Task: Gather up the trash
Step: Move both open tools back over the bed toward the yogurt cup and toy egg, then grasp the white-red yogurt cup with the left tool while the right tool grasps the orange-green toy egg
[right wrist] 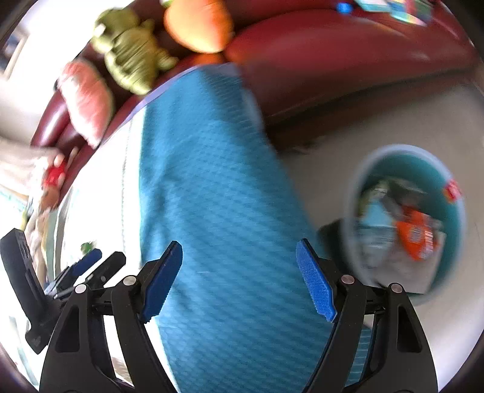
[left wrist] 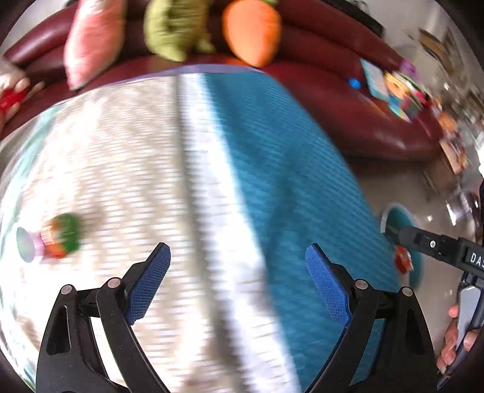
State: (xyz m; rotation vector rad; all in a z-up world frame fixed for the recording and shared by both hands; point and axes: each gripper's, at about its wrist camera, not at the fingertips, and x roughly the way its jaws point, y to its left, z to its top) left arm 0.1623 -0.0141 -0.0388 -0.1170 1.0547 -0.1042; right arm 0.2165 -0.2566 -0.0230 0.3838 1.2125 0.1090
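My left gripper (left wrist: 238, 260) is open and empty above a teal mat (left wrist: 287, 169), whose left half is in bright sunlight. A piece of trash, a red and green packet with a pale round end (left wrist: 56, 238), lies on the mat to the left of the fingers. My right gripper (right wrist: 239, 257) is open and empty over the same mat (right wrist: 205, 169). A teal bin (right wrist: 407, 220) stands on the floor to its right, holding several wrappers, one orange (right wrist: 419, 234). Both views are blurred.
A dark red sofa (left wrist: 357, 99) runs along the far side with pink (left wrist: 90, 39), green (left wrist: 172, 27) and orange (left wrist: 251, 28) plush cushions and colourful books (left wrist: 399, 90). The bin shows behind the right gripper's body (left wrist: 402, 229). A hand with a red thing (right wrist: 56, 173) is at left.
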